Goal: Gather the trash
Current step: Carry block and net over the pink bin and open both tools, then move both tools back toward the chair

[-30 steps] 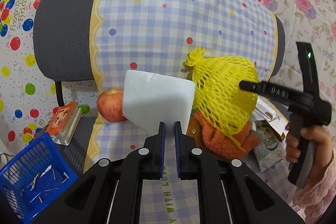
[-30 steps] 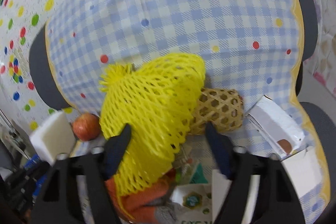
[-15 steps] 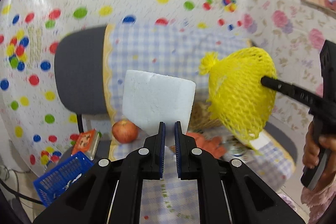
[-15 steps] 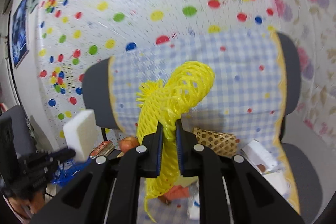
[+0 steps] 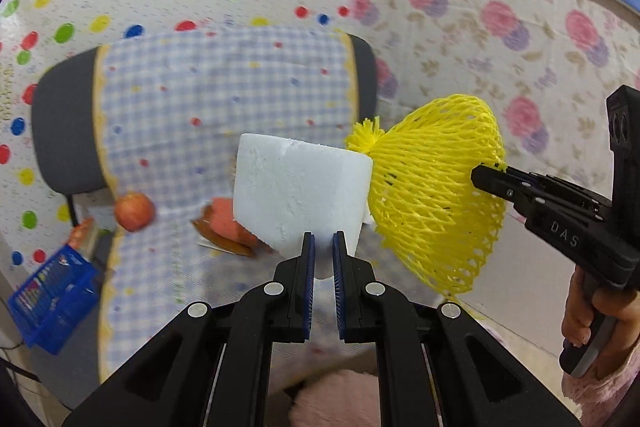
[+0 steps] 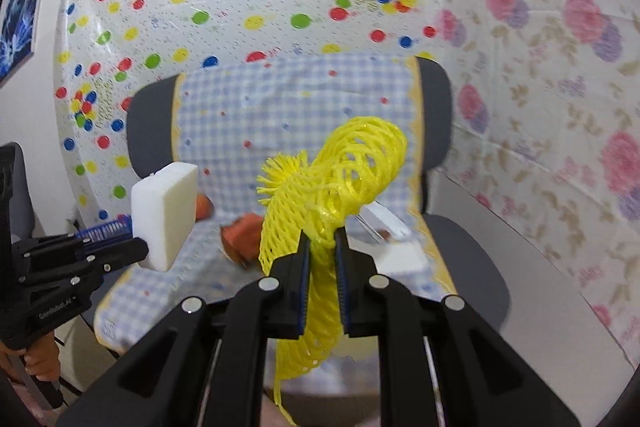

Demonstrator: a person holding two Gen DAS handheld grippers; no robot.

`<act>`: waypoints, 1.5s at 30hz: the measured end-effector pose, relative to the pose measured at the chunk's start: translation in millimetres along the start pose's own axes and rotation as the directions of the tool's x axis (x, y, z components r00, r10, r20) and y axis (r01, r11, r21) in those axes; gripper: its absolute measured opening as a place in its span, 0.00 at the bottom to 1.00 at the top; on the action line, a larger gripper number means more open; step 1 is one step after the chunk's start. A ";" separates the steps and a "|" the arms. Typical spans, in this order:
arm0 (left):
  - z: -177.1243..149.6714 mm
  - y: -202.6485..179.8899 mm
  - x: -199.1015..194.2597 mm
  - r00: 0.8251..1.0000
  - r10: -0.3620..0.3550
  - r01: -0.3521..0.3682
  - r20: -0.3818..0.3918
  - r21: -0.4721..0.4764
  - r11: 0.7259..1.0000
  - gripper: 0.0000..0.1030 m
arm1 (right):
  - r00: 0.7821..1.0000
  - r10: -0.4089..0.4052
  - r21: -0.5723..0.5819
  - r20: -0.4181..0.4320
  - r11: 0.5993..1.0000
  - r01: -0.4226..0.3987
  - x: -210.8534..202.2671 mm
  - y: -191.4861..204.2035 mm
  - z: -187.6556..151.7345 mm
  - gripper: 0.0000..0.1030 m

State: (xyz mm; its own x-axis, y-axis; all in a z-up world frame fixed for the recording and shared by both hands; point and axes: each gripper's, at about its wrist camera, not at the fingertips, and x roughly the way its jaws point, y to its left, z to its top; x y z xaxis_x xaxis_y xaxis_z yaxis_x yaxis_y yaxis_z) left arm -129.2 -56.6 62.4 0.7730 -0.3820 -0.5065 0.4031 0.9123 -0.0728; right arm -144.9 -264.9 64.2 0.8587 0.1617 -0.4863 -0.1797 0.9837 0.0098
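Observation:
My left gripper [image 5: 323,247] is shut on a white foam block [image 5: 300,191] and holds it in the air in front of the chair. The block also shows in the right wrist view [image 6: 166,215], at the left gripper's [image 6: 146,251] tip. My right gripper [image 6: 322,245] is shut on a yellow foam fruit net [image 6: 340,187], which hangs down between the fingers. In the left wrist view the net [image 5: 432,199] sits right of the block, pinched by the right gripper [image 5: 482,175].
An office chair [image 6: 288,131] draped in a blue checked cloth stands against the dotted wall. On its seat lie an apple [image 5: 134,211], an orange item [image 5: 228,223] and white cartons [image 6: 400,247]. A blue basket [image 5: 52,303] sits left of the chair.
Both grippers have pulled back and up from the chair with their loads; the chair looks smaller and lower. The right gripper shut on the net during the last second.

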 end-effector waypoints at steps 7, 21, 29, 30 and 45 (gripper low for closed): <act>-29.3 -69.5 13.1 0.982 -0.181 0.185 -0.054 0.083 0.979 0.10 | 0.986 -0.151 0.041 -0.075 0.987 0.154 -42.0 -38.4 -57.5 0.12; -99.4 -157.6 49.3 0.914 -0.346 0.380 -0.211 0.152 0.912 0.10 | 0.919 -0.332 0.097 -0.214 0.929 0.358 -92.8 -88.9 -142.8 0.14; -122.5 -178.6 85.0 0.888 -0.339 0.395 -0.311 0.141 0.908 0.10 | 0.895 -0.326 0.116 -0.304 0.920 0.375 -78.2 -106.9 -178.8 0.14; -123.8 -180.2 89.1 0.884 -0.339 0.398 -0.323 0.137 0.907 0.10 | 0.891 -0.325 0.116 -0.317 0.919 0.376 -73.0 -109.5 -183.0 0.14; -123.5 -168.5 123.3 0.875 -0.311 0.358 -0.372 0.063 0.932 0.49 | 0.890 -0.278 0.178 -0.361 0.917 0.358 -41.4 -131.5 -197.3 0.42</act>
State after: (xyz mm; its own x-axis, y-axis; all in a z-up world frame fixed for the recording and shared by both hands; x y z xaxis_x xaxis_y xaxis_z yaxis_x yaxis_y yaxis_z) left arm -162.4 -239.1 -93.9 0.3684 -0.5628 -0.7400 0.6829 0.7039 -0.1953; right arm -251.5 -416.6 -89.3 0.6412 -0.1579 -0.7510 0.2282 0.9736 -0.0098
